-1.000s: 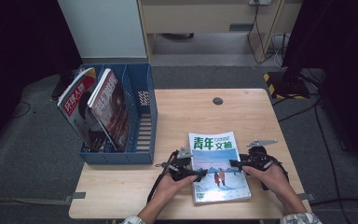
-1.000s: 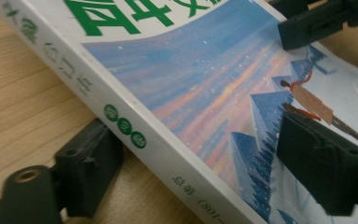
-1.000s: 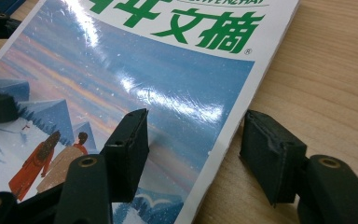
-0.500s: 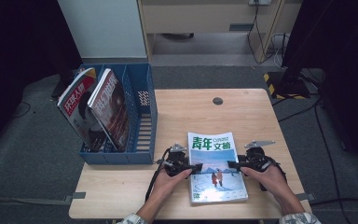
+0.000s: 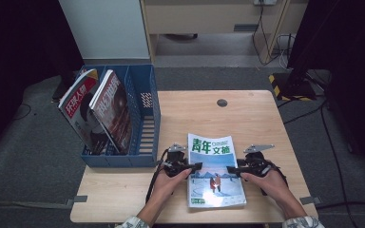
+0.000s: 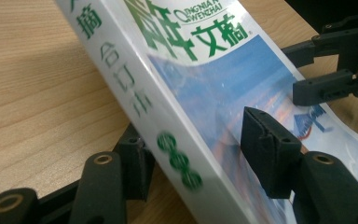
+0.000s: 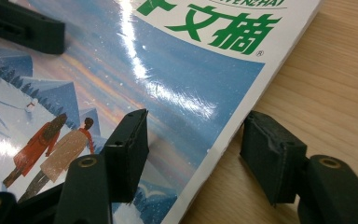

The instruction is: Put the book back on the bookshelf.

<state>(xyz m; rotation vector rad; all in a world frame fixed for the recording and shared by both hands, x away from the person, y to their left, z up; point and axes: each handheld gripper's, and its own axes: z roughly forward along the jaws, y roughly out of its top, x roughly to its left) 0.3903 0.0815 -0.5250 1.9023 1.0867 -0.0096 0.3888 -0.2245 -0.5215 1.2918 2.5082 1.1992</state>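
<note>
High view: one wooden table is seen, and on it lies one magazine with a blue snow-scene cover and green characters, flat near the table's front edge, just right of one blue file rack. Two further magazines are stood leaning inside that rack, at the magazine's far left. One small dark round disc is set in the tabletop beyond the magazine, well apart from it.

Two grippers are counted, one in each hand. The left gripper is held at the magazine's left edge, the right gripper at its right edge, and both point inward toward the cover.

Left gripper view: the magazine's white spine is straddled by the left gripper, one jaw below by the tabletop and one above the cover. Its jaws have just been closing, with the magazine between them; whether the pads press on it cannot be told.

Right gripper view: the magazine's edge lies between the jaws of the right gripper, one over the cover, one beside the edge on the wood, with gaps visible, so it is not clenched.
</note>
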